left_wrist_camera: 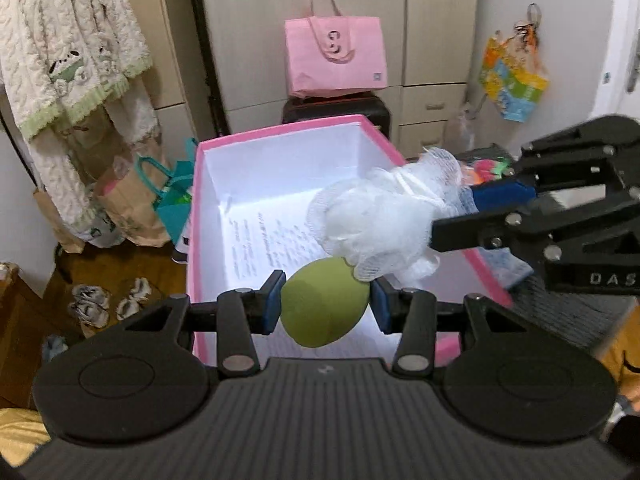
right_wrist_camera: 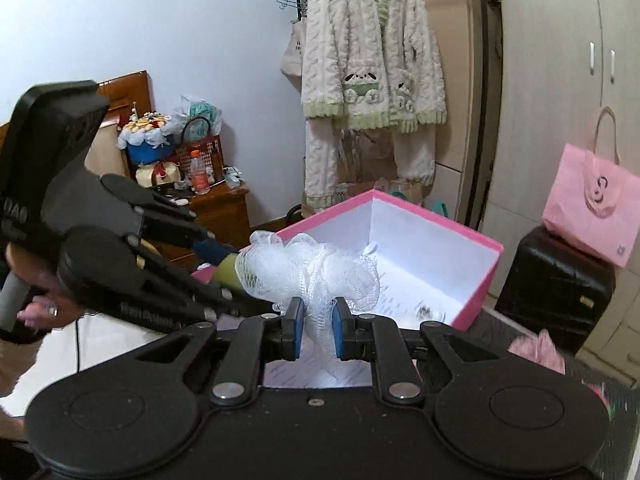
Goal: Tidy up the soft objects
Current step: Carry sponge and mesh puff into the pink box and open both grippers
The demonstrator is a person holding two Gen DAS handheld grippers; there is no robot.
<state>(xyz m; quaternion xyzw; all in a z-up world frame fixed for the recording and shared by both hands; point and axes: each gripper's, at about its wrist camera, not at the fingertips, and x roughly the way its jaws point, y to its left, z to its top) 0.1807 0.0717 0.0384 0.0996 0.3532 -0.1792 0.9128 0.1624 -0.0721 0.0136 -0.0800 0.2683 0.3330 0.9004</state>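
Observation:
My left gripper is shut on a green egg-shaped sponge and holds it over the near edge of an open pink box with a white inside. My right gripper is shut on a white mesh bath pouf and holds it above the box. In the left wrist view the pouf hangs just above and right of the sponge, touching it, with the right gripper coming in from the right. The sponge peeks out behind the pouf in the right wrist view.
A printed sheet lies on the box floor. A pink tote bag sits on a black suitcase behind the box. A fluffy robe hangs by the wardrobe. Paper bags stand on the floor at left. A wooden nightstand is cluttered.

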